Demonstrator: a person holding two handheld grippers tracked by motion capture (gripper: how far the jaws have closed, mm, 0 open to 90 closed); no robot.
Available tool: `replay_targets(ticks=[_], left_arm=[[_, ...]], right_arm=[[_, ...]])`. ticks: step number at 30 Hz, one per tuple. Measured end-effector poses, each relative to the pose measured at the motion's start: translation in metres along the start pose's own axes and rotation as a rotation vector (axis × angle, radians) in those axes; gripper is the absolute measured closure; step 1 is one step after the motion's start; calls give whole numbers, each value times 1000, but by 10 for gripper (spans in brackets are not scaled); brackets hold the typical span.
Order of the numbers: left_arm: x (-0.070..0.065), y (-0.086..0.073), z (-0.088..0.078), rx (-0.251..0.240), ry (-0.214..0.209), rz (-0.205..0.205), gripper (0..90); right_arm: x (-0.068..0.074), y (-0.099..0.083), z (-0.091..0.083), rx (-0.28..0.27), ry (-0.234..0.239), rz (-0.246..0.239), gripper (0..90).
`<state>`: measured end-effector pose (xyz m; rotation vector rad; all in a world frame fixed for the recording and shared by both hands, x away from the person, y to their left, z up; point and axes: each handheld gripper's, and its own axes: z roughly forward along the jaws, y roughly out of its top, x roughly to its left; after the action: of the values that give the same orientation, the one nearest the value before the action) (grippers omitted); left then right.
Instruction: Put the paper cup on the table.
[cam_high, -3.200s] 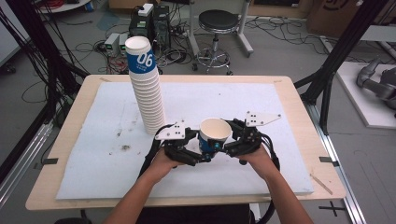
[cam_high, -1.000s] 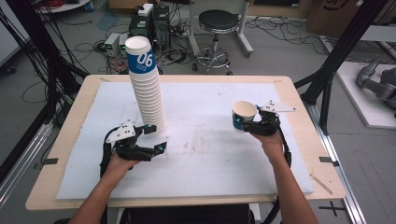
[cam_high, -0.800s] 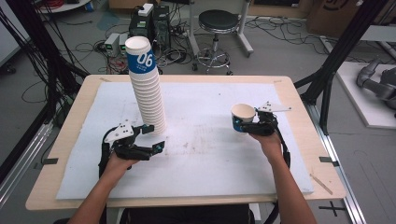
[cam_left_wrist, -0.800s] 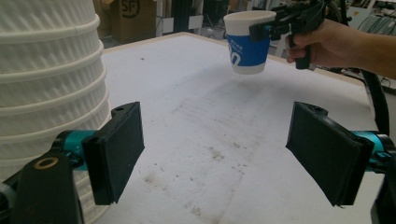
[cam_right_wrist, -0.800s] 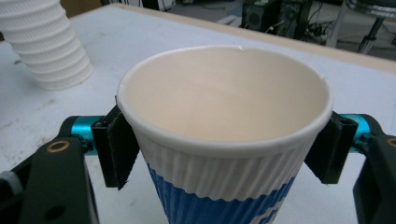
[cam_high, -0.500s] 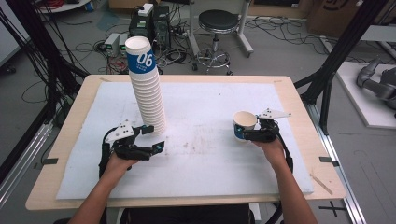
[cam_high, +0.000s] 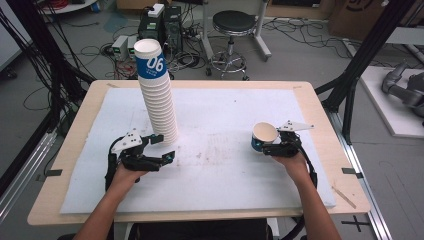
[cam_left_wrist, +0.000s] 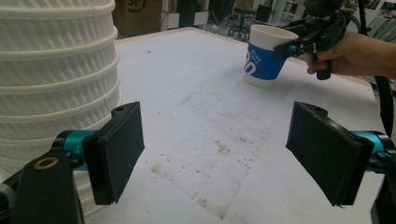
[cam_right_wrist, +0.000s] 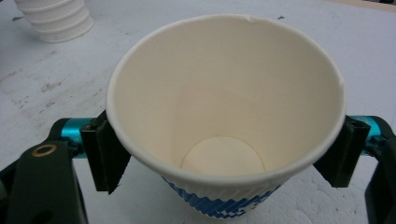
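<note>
My right fingers (cam_right_wrist: 224, 158), just spreading, flank the light, crushable white-and-blue ribbed paper cup (cam_right_wrist: 224, 116) below its rim; left fingers (cam_left_wrist: 224, 156) spread, empty.

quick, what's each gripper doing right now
left gripper: open, holding nothing, beside the cup stack.
right gripper: jaws have just been opening around the paper cup, which stands on the table.
</note>
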<state>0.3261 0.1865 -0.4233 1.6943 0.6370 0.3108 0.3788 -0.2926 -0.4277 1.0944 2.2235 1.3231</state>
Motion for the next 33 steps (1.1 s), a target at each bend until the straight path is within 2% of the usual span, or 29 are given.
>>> replay_targets(ticks=[2, 4, 5, 10, 14, 20, 25, 31, 33], left_arm=[[0, 0, 0, 0, 1, -2, 186], [0, 0, 0, -2, 4, -5, 186], [1, 0, 0, 1, 5, -4, 186], [2, 0, -2, -4, 8, -3, 186], [3, 1, -3, -13, 16, -10, 186], [6, 2, -7, -29, 25, -17, 186], [9, 5, -13, -55, 41, -13, 186], [11, 6, -20, -72, 56, -18, 186], [12, 6, -20, -70, 58, -16, 186]], right_arm=[[0, -1, 0, 23, -5, -3, 186], [1, -4, 2, 68, -15, -20, 187], [2, -5, 2, 70, -15, -19, 186], [0, -10, -8, 46, -7, -10, 187], [-1, -13, -16, 49, -6, -17, 187], [-1, -21, -38, 35, -24, -21, 187], [3, -21, -59, -21, -56, -25, 187], [8, -12, -83, -157, -96, -45, 187], [10, -9, -87, -186, -93, -49, 187]])
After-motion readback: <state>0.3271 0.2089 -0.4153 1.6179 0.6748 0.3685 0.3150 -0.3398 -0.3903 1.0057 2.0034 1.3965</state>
